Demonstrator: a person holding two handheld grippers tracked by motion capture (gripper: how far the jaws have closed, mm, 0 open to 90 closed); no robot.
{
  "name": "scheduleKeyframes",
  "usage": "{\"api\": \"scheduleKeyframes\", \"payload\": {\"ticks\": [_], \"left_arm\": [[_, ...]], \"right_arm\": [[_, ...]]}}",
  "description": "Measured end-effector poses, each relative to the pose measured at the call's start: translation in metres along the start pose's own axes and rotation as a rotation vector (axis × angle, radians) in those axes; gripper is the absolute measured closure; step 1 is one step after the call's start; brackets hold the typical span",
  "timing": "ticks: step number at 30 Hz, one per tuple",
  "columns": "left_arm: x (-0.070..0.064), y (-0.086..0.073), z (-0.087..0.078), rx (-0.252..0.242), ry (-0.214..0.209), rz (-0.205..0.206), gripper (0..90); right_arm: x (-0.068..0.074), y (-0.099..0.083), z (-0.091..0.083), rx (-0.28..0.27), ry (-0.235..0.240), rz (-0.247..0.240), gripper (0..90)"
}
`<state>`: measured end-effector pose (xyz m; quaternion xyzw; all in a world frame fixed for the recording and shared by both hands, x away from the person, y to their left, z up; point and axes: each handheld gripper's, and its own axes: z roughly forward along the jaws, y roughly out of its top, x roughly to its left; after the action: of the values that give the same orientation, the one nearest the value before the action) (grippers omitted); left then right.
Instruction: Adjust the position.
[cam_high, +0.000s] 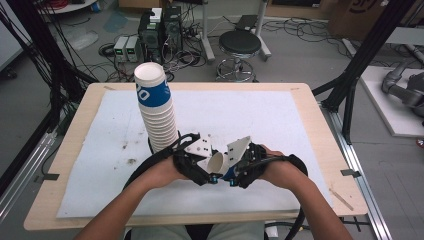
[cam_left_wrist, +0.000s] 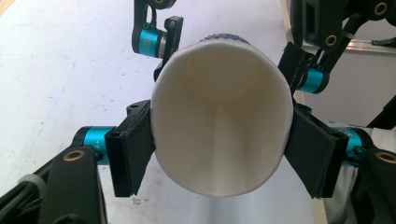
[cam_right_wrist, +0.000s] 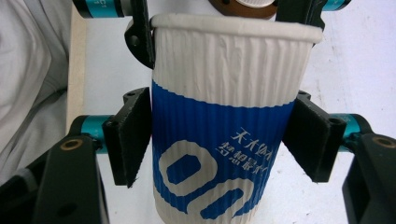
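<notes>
**Two tongs holding one paper cup above the tabletop**

A person's two hands meet near the middle of the near edge of a wooden tabletop (cam_high: 320, 130) covered with a white sheet (cam_high: 250, 115). Between them is a white ribbed paper cup with a blue band (cam_high: 218, 164), lying on its side and raised off the sheet. The left tongs (cam_high: 212, 176) are closed on the cup near its open rim, one black pad pressed against each side. The right tongs (cam_high: 234, 177) are closed on the cup's blue band, pads touching both sides. Just beyond the left hand, a tall stack of matching white and blue paper cups (cam_high: 156, 112) stands on the sheet, leaning slightly.
</notes>
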<state>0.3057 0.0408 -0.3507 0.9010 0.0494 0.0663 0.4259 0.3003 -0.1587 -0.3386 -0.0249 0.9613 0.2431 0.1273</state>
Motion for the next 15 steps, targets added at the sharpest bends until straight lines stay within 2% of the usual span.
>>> {"api": "scheduleKeyframes", "payload": {"ticks": [7,10,12,14,15], "left_arm": [[0.0,0.0,-0.001,-0.014,0.0,0.007,29.5],[-0.001,-0.001,-0.001,-0.037,0.005,-0.01,26.2],[0.0,-0.004,-0.003,-0.071,0.015,-0.033,19.6],[0.002,-0.008,-0.01,-0.129,0.026,-0.058,18.9],[0.002,-0.008,-0.01,-0.129,0.026,-0.058,18.4]], "right_arm": [[0.001,-0.002,-0.002,-0.018,-0.002,0.022,32.5],[0.0,-0.004,-0.002,-0.033,0.001,0.031,32.2],[0.0,-0.009,-0.001,-0.053,0.009,0.053,31.8],[-0.001,-0.014,-0.003,-0.089,0.012,0.075,31.5],[-0.002,-0.017,-0.004,-0.112,0.013,0.094,31.4]]}}
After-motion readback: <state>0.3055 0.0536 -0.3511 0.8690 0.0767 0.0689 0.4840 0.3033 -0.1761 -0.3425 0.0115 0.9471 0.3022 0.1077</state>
